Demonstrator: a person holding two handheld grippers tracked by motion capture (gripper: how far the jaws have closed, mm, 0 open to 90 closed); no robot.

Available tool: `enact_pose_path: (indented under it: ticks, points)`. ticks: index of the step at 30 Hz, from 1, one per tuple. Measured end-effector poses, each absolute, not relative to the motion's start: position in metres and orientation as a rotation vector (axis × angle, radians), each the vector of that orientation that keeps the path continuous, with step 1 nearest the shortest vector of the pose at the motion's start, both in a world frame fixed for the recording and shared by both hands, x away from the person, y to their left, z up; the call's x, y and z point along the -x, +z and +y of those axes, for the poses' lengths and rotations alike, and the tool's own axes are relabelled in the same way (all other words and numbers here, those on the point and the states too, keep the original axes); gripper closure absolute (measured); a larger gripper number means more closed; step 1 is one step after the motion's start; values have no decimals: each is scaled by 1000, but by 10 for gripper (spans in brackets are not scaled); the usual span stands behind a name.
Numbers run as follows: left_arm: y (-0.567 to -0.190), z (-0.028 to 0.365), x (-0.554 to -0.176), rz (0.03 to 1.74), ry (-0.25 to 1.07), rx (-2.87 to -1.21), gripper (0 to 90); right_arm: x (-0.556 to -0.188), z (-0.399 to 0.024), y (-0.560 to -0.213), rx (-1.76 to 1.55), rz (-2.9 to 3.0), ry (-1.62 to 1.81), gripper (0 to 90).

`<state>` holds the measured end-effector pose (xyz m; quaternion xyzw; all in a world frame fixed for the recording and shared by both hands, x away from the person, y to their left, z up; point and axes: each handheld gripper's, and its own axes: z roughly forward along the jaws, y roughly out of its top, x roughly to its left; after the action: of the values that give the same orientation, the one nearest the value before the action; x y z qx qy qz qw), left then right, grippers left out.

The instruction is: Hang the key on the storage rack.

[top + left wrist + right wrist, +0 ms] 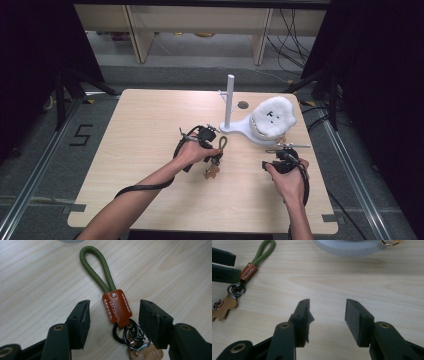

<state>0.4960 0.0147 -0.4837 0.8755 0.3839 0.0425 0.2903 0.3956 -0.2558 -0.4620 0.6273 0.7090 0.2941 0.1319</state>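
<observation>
Near half of counter (150, 195) bare, free passage on wood both sides of keychain (117, 307). Far right blocked: white stand (229, 102) with upright post, white plush toy (273, 116) on its base. Bare wood between right gripper (327, 315) fingers (355, 317).

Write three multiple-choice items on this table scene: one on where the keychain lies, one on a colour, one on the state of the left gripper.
1. Where does the keychain lie relative to the left gripper?
A. Between its open jaws
B. On the white stand
C. Under the right gripper

2. What colour is the keychain's cord loop?
A. Red
B. Olive green
C. White

3. How does the left gripper stand?
A. Shut on the cord loop
B. Open, with the pads clear of the leather tab
C. Lifted with the keychain hanging from it

Key: 1 A, the brown leather tab lies on the table between the two jaws. 2 B, the braided loop is olive green. 3 B, wood shows on both sides of the tab.
</observation>
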Motion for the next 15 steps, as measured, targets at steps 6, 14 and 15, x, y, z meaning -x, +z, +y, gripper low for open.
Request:
enact_pose_path:
  ticks: [6, 14, 15]
  points:
    - [-483, 4, -498, 1046, 131, -2365, 441, -395, -255, -462, -1838, 2056, 847, 560]
    - [-485, -2, -503, 1076, 153, -2434, 464, -395, -255, -463, -1816, 2060, 831, 560]
    - [-485, -4, -502, 1093, 162, -2418, 464, -395, -255, -462, -1816, 2060, 833, 560]
